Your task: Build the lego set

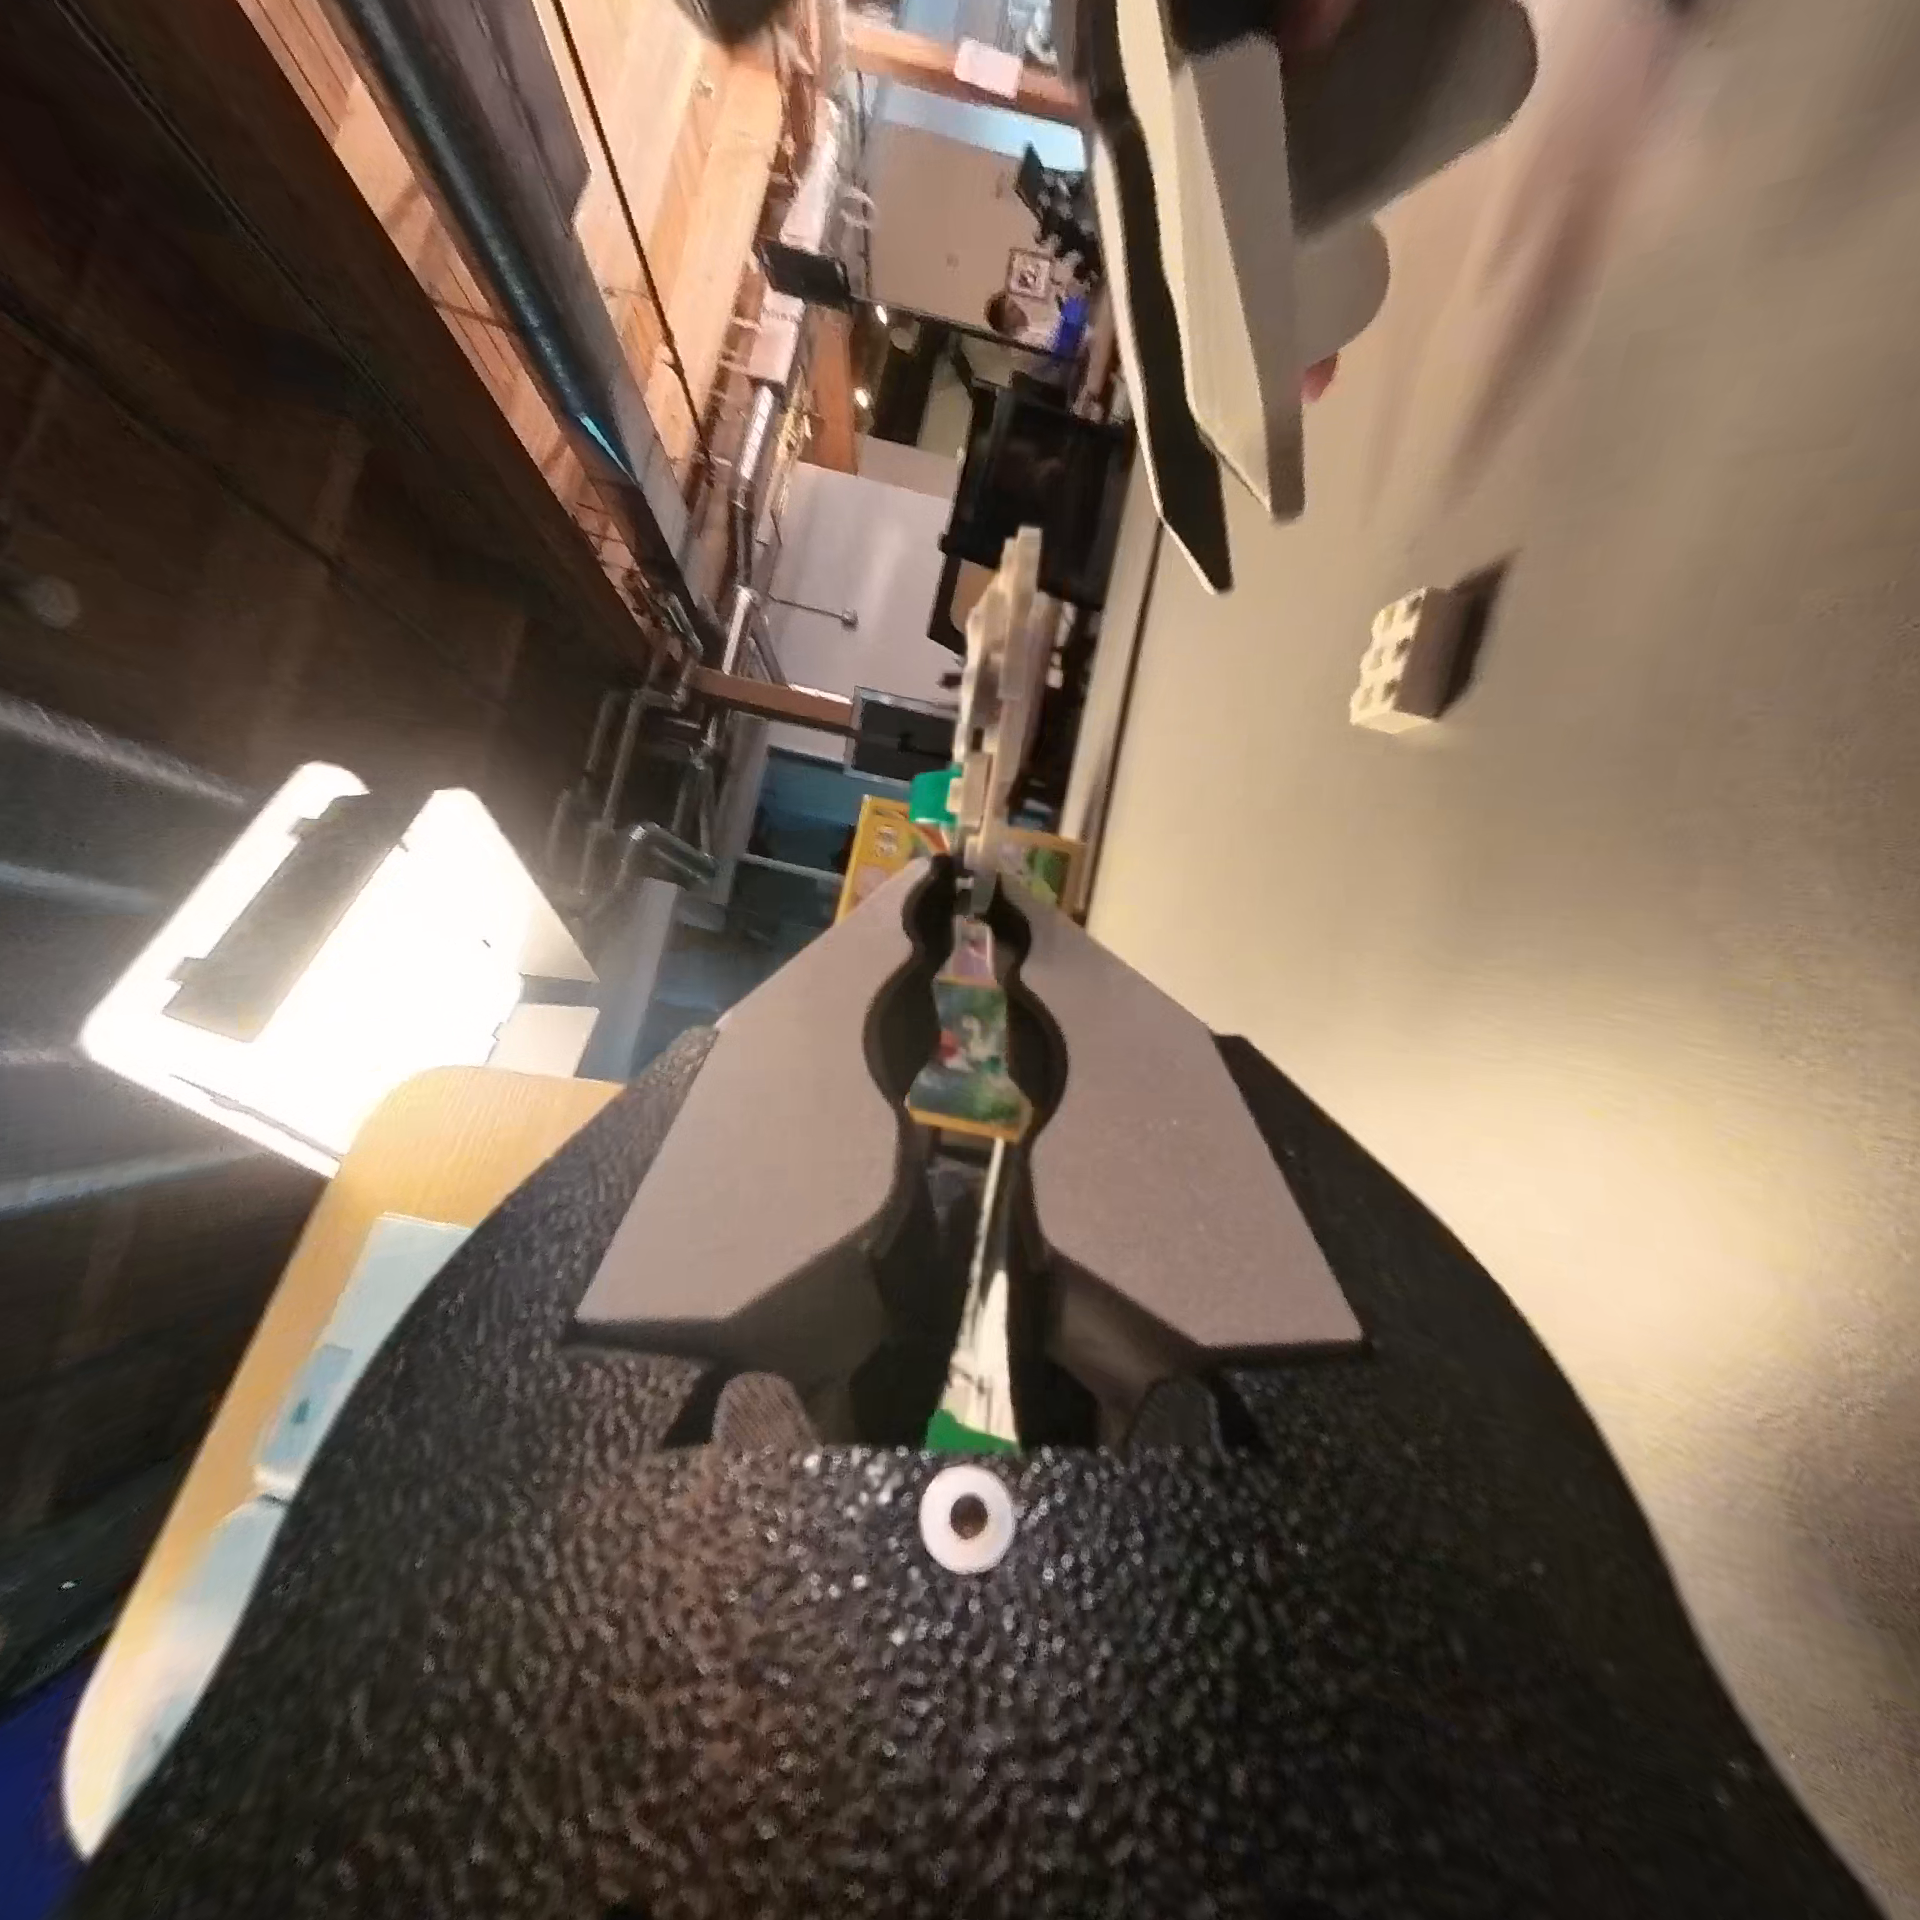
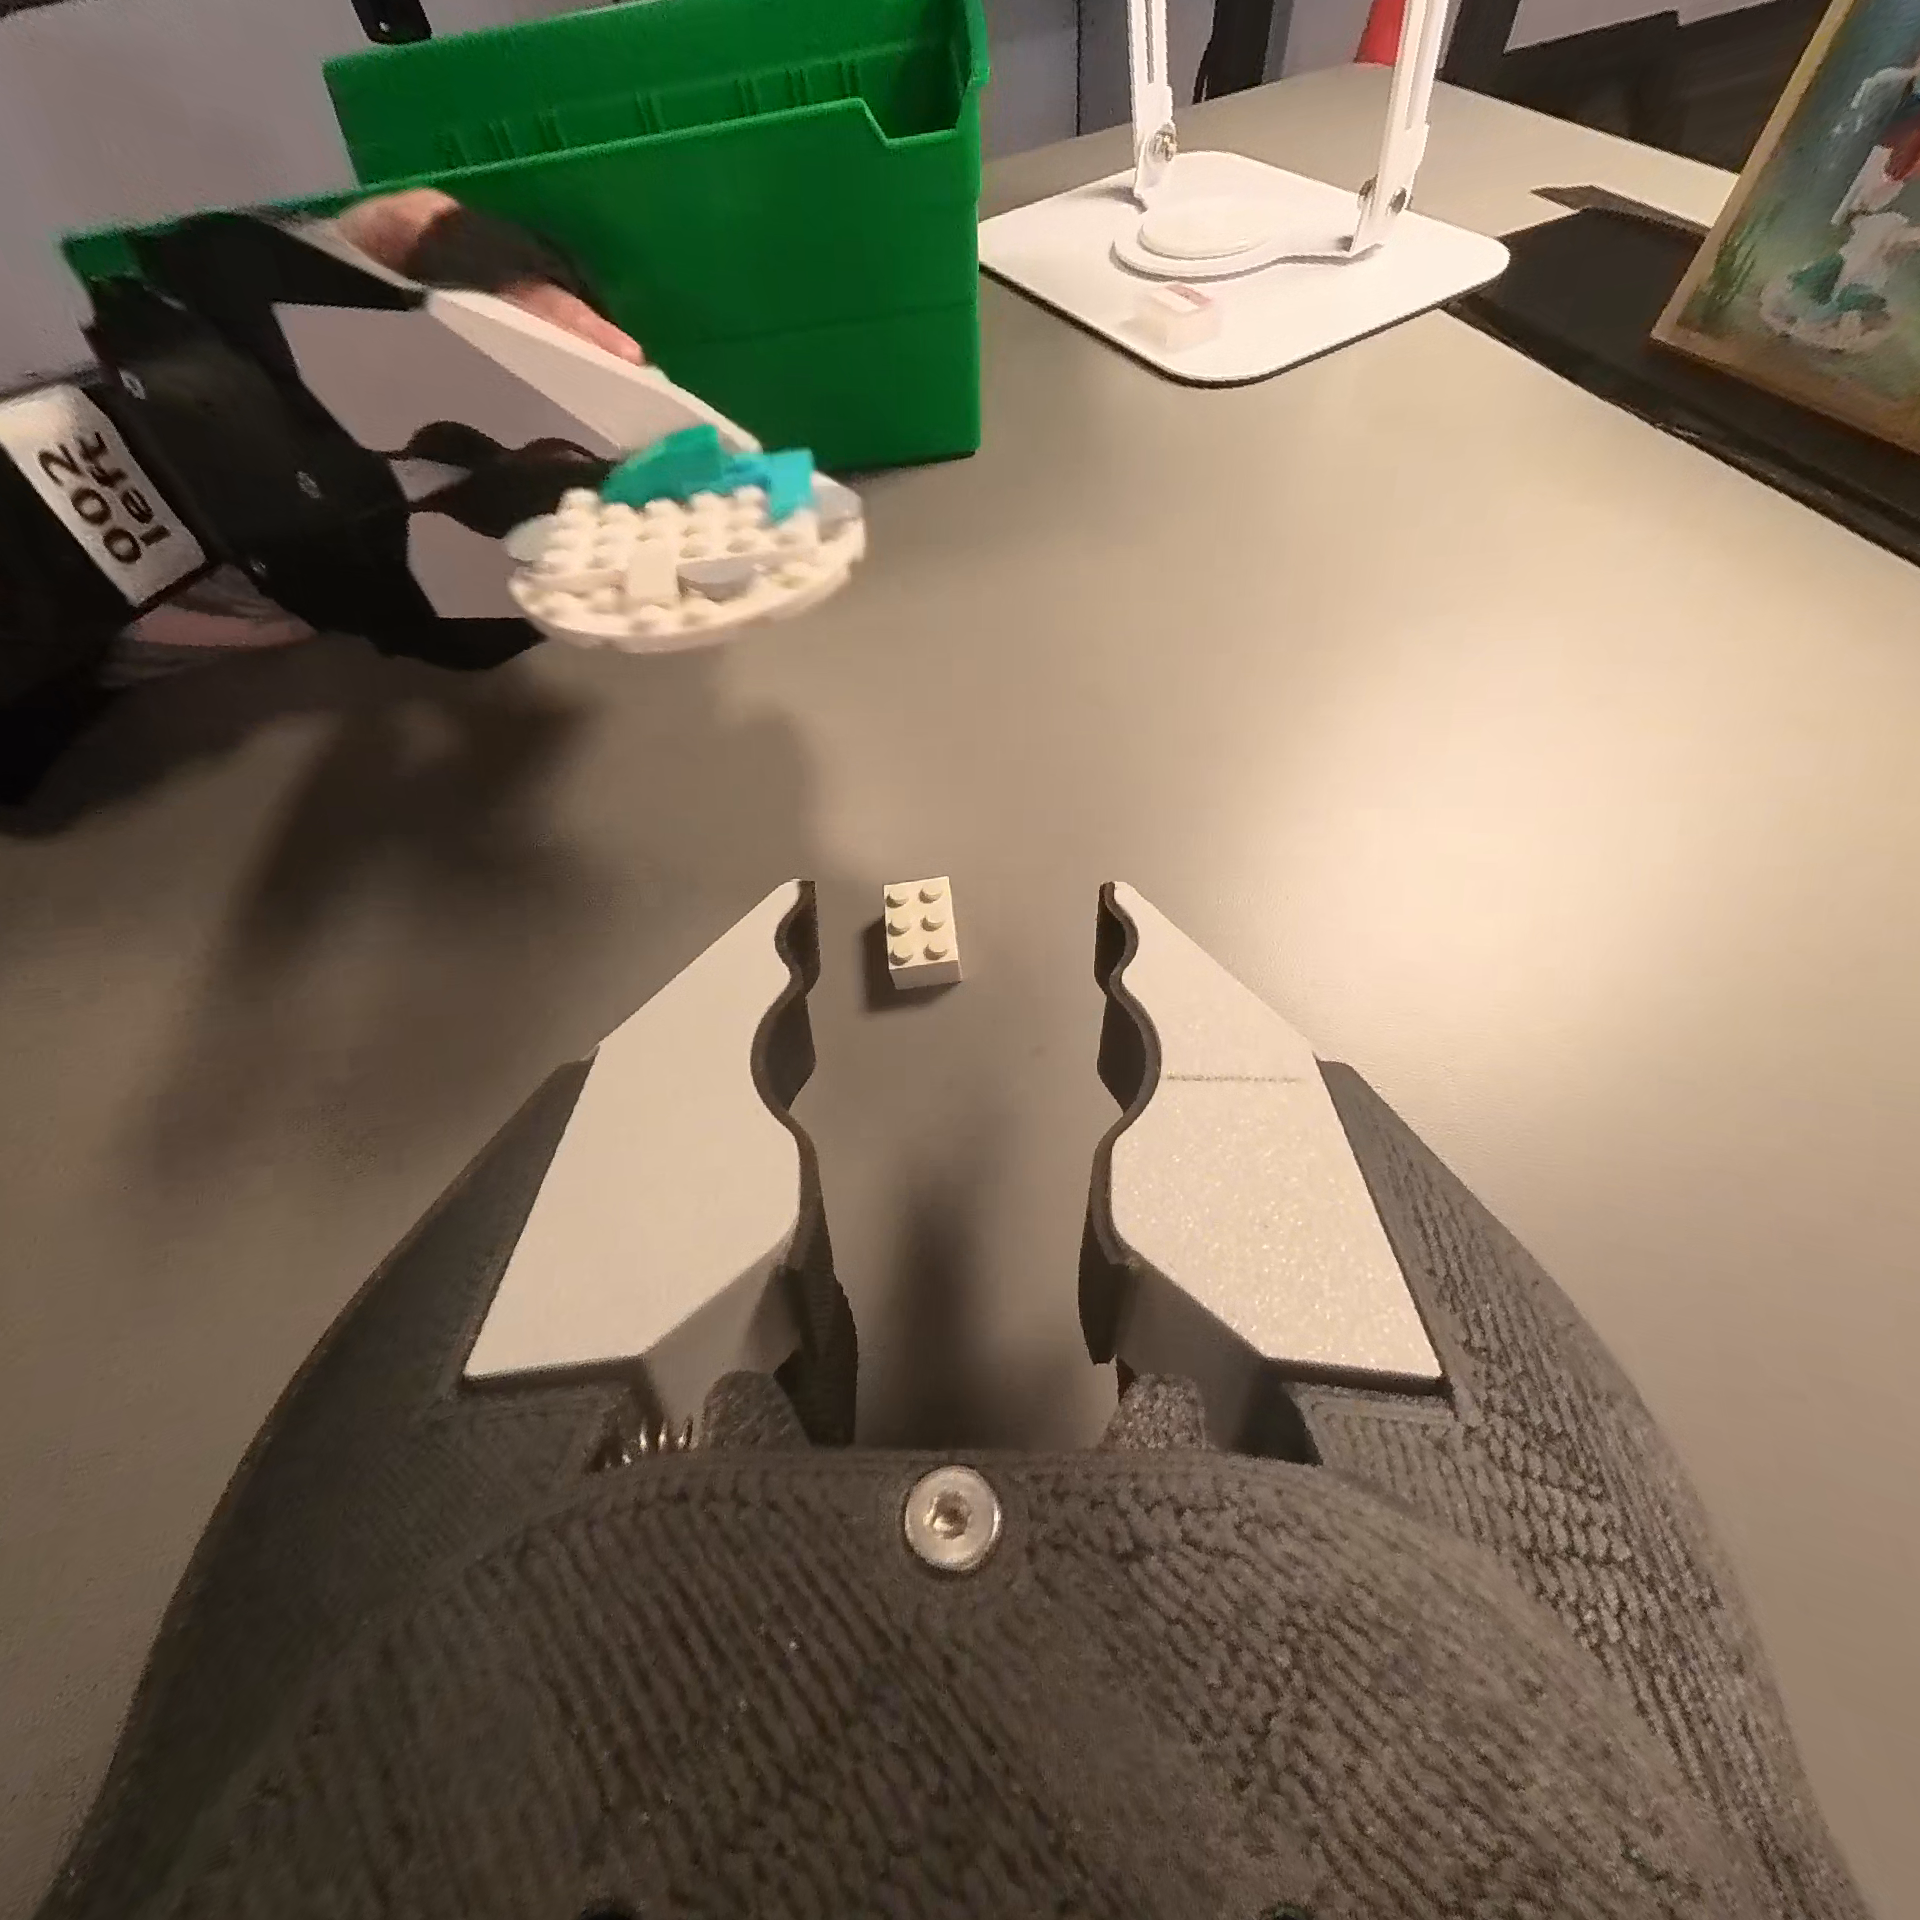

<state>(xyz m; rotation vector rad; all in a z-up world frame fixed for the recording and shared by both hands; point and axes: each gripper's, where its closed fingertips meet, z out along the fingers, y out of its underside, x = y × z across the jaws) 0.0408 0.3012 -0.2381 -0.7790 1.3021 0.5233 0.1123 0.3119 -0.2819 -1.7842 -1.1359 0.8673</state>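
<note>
The place reads as a workshop or lab in an industrial hall — a timber ceiling [image 1: 343, 343] with exposed metal ducts [image 1: 540, 343] runs above desks with dark monitors [image 1: 1039, 488]. Nearer, a plain grey table [image 2: 1351, 727] carries a green plastic bin [image 2: 727, 260] and, toward its far edge, a white stand base [image 2: 1247, 260].

Bare table [image 2: 1351, 727] all around the white brick [image 2: 921, 933].

White brick [image 2: 921, 933], grey table [image 2: 1351, 727] — green bin [image 2: 727, 229], white round plate [image 2: 691, 566] with teal pieces [image 2: 707, 478].
</note>
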